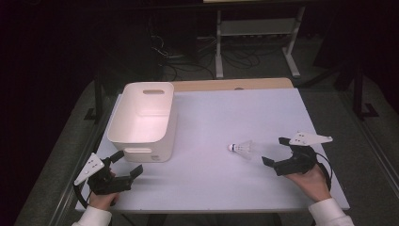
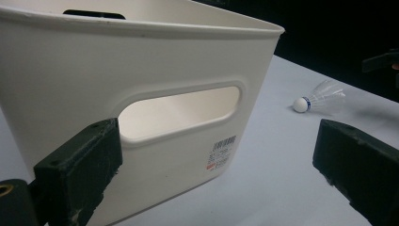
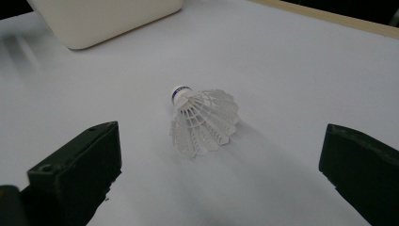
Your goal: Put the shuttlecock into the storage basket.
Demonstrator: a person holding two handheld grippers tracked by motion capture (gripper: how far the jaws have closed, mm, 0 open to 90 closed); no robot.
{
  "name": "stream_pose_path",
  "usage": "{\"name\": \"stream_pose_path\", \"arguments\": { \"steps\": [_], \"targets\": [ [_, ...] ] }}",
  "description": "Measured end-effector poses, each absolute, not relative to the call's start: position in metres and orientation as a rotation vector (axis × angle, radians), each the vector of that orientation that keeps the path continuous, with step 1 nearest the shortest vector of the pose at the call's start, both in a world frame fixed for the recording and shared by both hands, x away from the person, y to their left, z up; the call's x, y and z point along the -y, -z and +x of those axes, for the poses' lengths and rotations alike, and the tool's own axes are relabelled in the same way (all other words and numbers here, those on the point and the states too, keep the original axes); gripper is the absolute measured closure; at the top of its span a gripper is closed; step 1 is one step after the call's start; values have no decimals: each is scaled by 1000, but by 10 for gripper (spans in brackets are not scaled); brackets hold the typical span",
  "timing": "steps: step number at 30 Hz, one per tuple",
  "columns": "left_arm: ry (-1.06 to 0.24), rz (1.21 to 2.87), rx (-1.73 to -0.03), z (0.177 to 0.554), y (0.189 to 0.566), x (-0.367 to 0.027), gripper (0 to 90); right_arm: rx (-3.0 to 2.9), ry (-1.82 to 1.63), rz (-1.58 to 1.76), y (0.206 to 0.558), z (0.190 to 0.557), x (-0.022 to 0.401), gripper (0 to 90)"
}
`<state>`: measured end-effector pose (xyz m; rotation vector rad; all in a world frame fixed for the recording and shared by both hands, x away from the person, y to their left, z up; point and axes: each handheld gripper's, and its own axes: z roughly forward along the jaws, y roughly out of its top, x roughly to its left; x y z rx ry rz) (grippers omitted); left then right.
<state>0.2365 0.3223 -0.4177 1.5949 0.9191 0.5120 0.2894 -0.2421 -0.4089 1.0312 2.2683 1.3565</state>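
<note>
Nearest the camera in the right gripper view, two black jaws stand wide apart with nothing between them, and the shuttlecock (image 3: 202,120) lies straight ahead of the gap, a little nearer the left jaw than the right. It rests on its side on the white bench (image 3: 291,70). Its long axis runs roughly along the line of approach, slightly skewed: the flared skirt faces the jaws and the cork tip with its blue band points away, toward the bin (image 3: 103,19).

In the high view the right gripper (image 1: 274,151) sits just beside the shuttlecock (image 1: 242,149), jaws apart and aimed left at it, with the skirt on the gripper's side. The left gripper (image 1: 128,162) is well apart from it, down by the near end wall of the bin (image 1: 143,117), also with jaws spread and empty. In the left gripper view those jaws frame the bin's handle slot (image 2: 181,113), and the shuttlecock (image 2: 317,96) shows far off to the right.

So the right hand is clearly the nearer one. As I judge it, a short push forward would bring the jaws either side of the skirt, closing across the axis; the skirt looks light and springy, so a gentle close seems wise.
</note>
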Motion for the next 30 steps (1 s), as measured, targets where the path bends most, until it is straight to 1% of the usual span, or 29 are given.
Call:
{"name": "stream_pose_path", "arguments": {
  "steps": [22,24,26,29,30],
  "targets": [
    [-510,1607,-925,237,418,-322,15,-2360,-1314,998,403,306,225,0],
    [-510,1606,-928,236,418,-322,15,-2381,-1318,984,402,308,223,29],
    [-513,1610,-922,237,418,-323,15,-2393,-1313,972,402,310,222,35],
    [-510,1607,-928,237,418,-322,15,-2414,-1321,960,400,313,220,94],
    [-509,1607,-928,236,418,-322,15,-2414,-1322,949,399,314,220,95]
  ]
}}
